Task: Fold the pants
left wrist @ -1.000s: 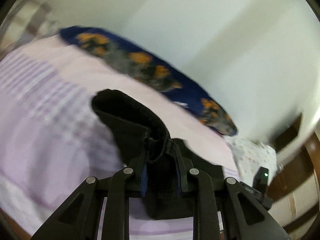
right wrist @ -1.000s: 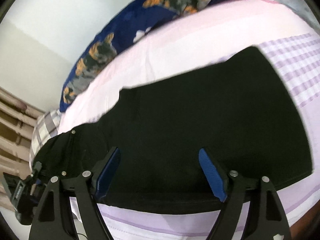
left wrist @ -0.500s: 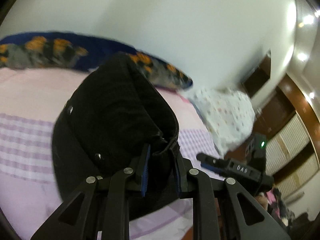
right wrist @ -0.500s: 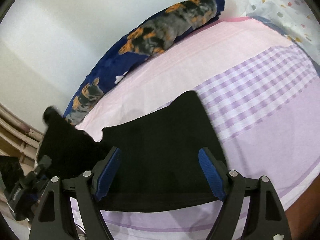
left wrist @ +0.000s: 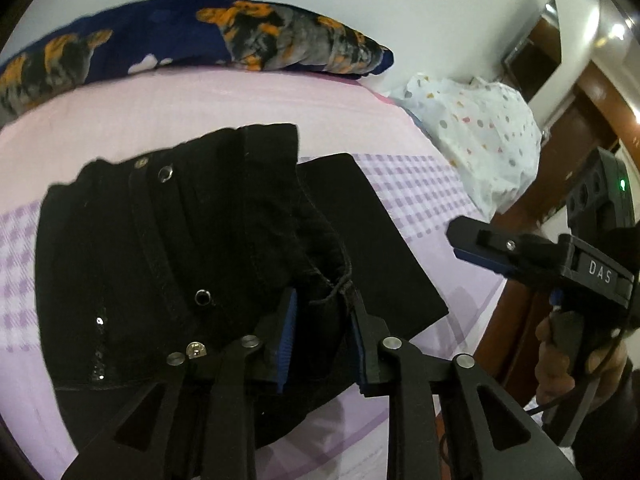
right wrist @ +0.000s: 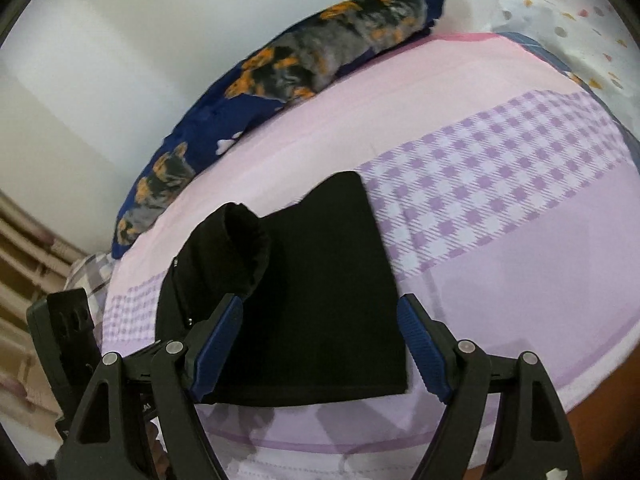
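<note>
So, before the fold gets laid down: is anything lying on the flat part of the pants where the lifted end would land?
Nothing visible: the flat half of the pants lies bare on the bed.

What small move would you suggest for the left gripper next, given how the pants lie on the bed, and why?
Probably let go and draw back. The left gripper, whose jaws have just been opening, has a bunched edge of the pants between its fingers, and that half already lies doubled over the flat half on the bed. The right gripper hangs open above the pants, free to smooth the fold.
</note>
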